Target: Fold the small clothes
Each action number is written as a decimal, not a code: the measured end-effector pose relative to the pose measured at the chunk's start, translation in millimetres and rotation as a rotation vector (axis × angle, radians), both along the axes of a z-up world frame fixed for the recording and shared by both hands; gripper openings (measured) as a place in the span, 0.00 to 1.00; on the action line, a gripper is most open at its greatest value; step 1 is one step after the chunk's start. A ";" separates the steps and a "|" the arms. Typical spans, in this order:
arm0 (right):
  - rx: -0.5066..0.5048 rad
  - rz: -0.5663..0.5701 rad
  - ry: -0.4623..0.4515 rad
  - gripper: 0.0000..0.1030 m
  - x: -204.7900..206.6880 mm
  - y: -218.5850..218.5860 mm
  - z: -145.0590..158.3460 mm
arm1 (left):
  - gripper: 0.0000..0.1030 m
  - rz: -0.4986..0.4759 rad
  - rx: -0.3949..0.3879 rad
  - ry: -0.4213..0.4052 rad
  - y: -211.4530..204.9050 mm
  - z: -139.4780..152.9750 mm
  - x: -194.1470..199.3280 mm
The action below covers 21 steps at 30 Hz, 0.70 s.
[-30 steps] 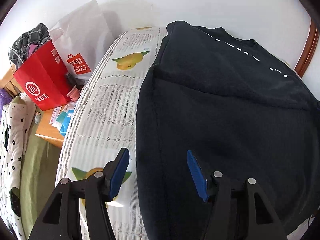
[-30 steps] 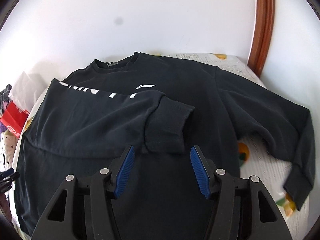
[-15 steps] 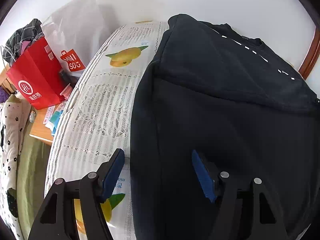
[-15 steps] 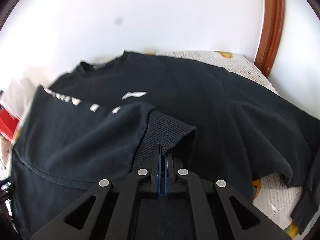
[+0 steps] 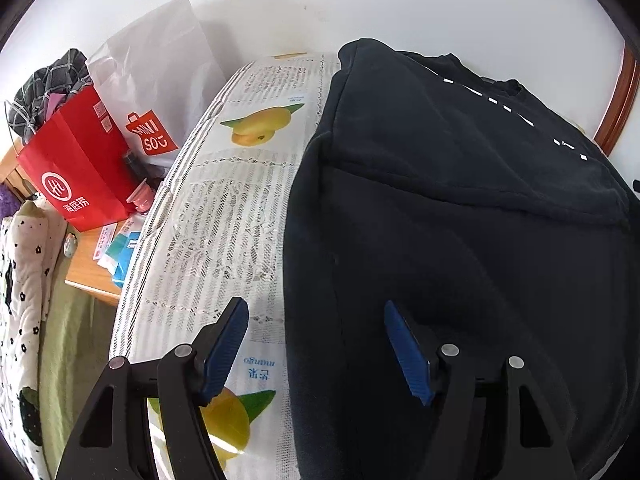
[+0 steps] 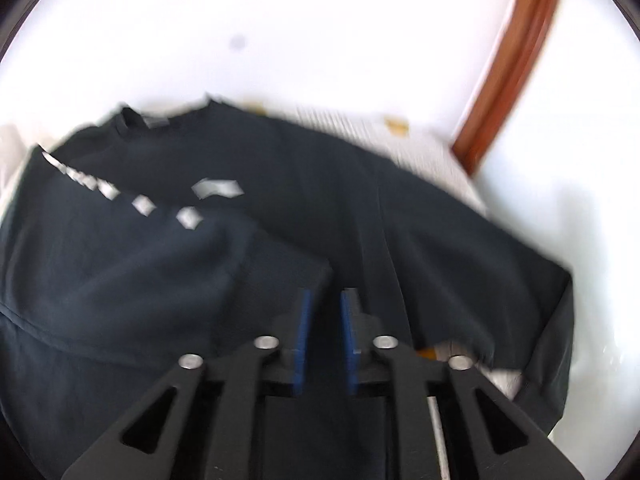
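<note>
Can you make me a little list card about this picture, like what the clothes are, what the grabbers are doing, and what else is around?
clothing: black sweatshirt with white print, spread on the bed
sleeve: one sleeve folded across the chest
bed cover: mango-print sheet
left gripper: jaws wide open, over the sweatshirt's side edge, holding nothing
right gripper: jaws slightly apart near the sleeve cuff; view blurred, grip unclear
beside the bed: red paper bag, white shopping bag
background: white wall
</note>
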State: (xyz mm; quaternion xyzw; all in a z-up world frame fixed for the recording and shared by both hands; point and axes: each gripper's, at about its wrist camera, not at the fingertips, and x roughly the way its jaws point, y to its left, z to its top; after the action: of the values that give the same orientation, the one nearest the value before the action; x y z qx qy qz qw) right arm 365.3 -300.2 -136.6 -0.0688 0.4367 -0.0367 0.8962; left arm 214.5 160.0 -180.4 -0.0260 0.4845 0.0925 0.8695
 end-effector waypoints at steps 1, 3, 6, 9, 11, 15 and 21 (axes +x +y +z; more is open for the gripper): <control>0.002 0.024 -0.034 0.33 0.2 12.0 9.7 | 0.66 0.007 -0.005 -0.002 3.5 1.5 2.1; 0.014 0.113 -0.093 0.40 3.3 48.3 26.2 | 0.65 0.020 -0.016 -0.017 10.9 6.7 7.6; 0.043 0.249 -0.119 0.40 15.3 106.2 37.8 | 0.64 0.029 0.010 -0.041 16.6 14.5 17.1; 0.094 0.356 -0.129 0.40 28.8 162.2 43.5 | 0.58 0.034 0.035 -0.049 22.0 16.9 28.4; 0.128 0.435 -0.123 0.40 40.0 202.7 43.2 | 0.51 0.033 0.035 -0.050 26.2 15.7 34.4; 0.179 0.550 -0.067 0.40 64.8 273.9 31.2 | 0.44 0.023 -0.017 -0.053 36.4 12.6 46.7; 0.196 0.626 -0.024 0.40 106.2 346.6 10.0 | 0.42 -0.015 -0.058 -0.036 36.4 4.1 71.5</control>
State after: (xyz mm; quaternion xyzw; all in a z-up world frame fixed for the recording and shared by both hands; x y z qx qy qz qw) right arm 471.6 46.4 -126.6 -0.1128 0.3853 0.2818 0.8714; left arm 285.9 196.4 -176.3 -0.0492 0.4715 0.0713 0.8776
